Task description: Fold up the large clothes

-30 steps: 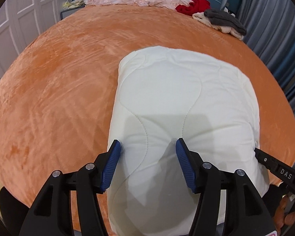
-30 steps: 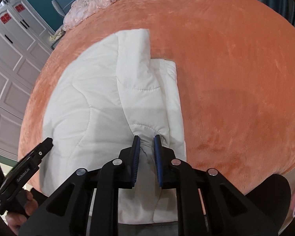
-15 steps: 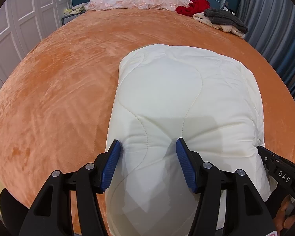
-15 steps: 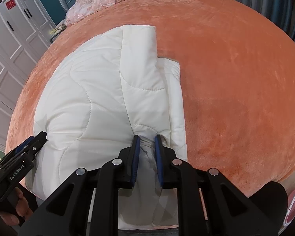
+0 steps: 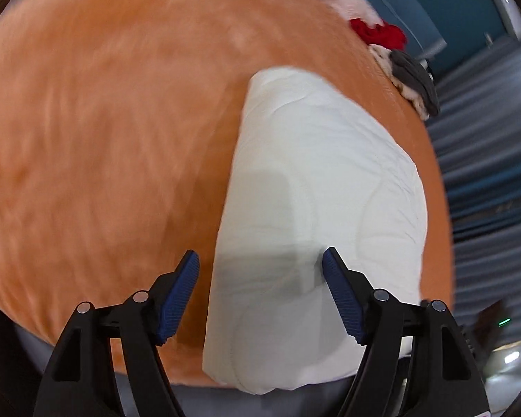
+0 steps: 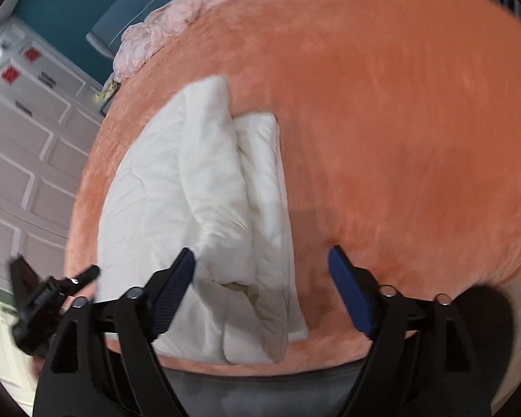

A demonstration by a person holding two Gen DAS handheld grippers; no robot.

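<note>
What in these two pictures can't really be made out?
- Near end of the folded white quilted garment: left wrist view, hidden behind the black fingers.
- Heap of red, grey and cream clothes on the orange plush bed cover: small, smeared by blur.
- The other gripper: right wrist view, blurred at the edge.

Folded quilt on the bed, near edge; both my tongs over it.

The quilt point(image 5: 316, 187) lies on the bed cover point(image 5: 104, 139), its near end at the bed's front edge. My left gripper point(image 5: 260, 295) hangs over the quilt's near left edge, jaws opening, one pad off the quilt, nothing pinched. My right gripper point(image 6: 260, 288) stands over the quilt's near right edge point(image 6: 260, 208), jaws opening, fold loose between them. Beyond the quilt, at the bed's far end, a clothes pile point(image 5: 410, 73) and crumpled bedding point(image 6: 156, 41). Left of the quilt, past the bed, cupboard doors point(image 6: 24, 160).
</note>
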